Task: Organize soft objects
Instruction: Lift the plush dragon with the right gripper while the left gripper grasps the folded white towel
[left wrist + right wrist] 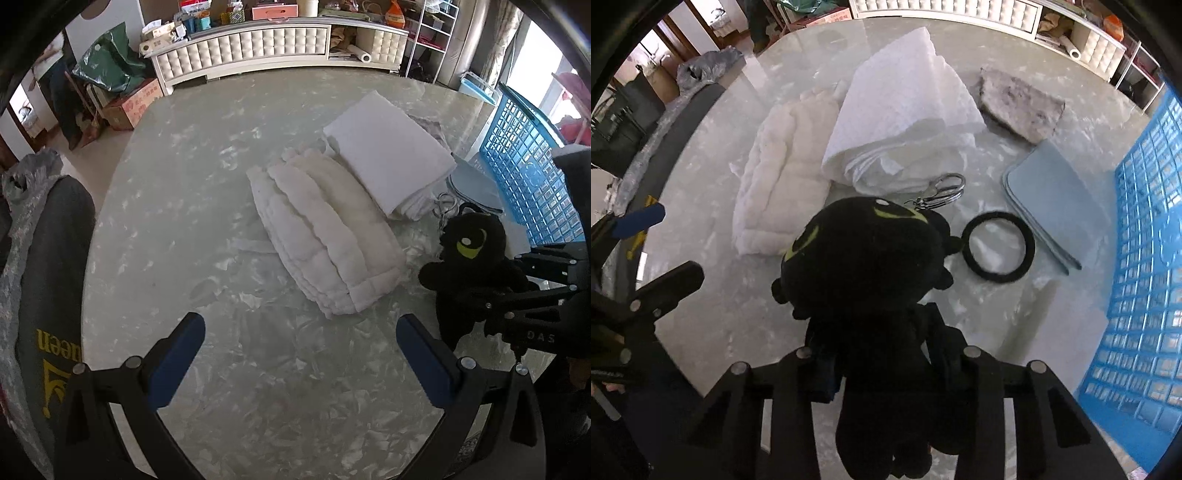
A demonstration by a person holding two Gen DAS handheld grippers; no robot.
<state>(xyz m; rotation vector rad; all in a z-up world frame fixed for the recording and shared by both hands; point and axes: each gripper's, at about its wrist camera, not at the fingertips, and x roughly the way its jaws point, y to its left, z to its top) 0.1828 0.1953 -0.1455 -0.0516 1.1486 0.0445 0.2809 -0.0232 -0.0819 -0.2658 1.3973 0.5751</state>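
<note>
My right gripper point(879, 354) is shut on a black plush toy point(864, 258) with yellow-green eyes and holds it above the marble table; a metal key clip point(942, 190) hangs from it. The toy point(472, 254) and right gripper point(517, 291) also show in the left wrist view. My left gripper point(299, 332) is open and empty over the table's near part. A folded white quilted pad point(325, 236) and a folded white cloth point(388, 147) lie mid-table. A folded light-blue cloth point(1056, 192), a grey fuzzy cloth point(1019, 103) and a black ring point(997, 247) lie to the right.
A blue plastic crate point(1145, 277) stands at the table's right edge, also in the left wrist view point(528, 170). A grey garment with yellow lettering point(48, 295) hangs at the table's left edge. A white cabinet point(258, 44) stands beyond the table.
</note>
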